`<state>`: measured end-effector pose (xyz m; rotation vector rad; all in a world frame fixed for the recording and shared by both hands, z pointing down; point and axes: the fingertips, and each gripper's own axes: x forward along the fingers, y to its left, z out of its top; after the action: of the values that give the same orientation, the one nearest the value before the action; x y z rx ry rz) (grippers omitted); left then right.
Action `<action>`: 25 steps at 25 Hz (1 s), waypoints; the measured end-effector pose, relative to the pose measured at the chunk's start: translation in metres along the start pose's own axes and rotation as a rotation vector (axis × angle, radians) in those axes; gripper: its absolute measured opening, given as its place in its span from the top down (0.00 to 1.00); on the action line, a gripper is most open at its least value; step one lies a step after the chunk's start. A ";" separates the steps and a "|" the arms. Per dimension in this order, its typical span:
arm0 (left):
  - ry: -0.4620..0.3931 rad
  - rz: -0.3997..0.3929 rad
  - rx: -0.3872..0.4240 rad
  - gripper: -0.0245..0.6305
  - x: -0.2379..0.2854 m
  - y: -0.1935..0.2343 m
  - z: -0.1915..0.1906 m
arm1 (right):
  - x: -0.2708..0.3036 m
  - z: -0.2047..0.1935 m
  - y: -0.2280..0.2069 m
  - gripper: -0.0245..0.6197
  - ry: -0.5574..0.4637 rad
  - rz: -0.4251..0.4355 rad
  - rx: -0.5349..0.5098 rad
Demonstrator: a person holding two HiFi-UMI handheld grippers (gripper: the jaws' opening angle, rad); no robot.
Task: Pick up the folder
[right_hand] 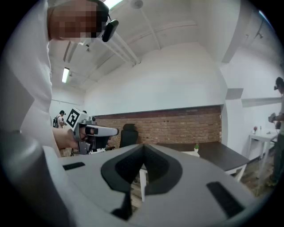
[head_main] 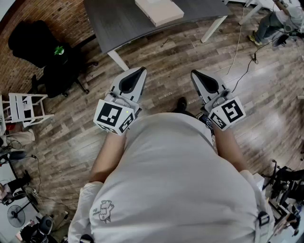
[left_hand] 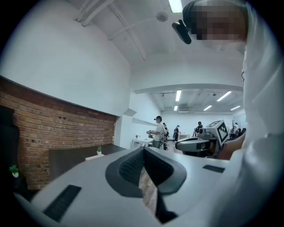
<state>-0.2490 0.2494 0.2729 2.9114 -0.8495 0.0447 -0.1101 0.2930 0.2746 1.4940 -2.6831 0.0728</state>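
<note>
Folder near table edge, left tool and right tool clenched empty, wood floor between.

white t-shirt with a small print; grey left gripper and right gripper carry black-and-white marker cubes.

Folder on table; chair left of table; left gripper and right gripper side by side, apart from table

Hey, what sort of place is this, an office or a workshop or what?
Probably an open-plan office or lab: a dark desk on wood-plank flooring, a black office chair by a brick wall, and people under ceiling strip lights.
</note>
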 end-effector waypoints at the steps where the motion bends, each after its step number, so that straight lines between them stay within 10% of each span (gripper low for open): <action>1: 0.000 0.002 -0.001 0.95 0.000 0.000 -0.001 | 0.000 -0.001 0.000 0.95 0.001 0.000 0.000; 25: 0.014 0.034 0.000 0.89 0.042 0.006 -0.004 | 0.009 0.008 -0.041 0.94 -0.052 0.055 -0.055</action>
<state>-0.2166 0.2219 0.2799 2.8935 -0.8964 0.0684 -0.0807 0.2630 0.2678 1.4261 -2.7435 -0.0375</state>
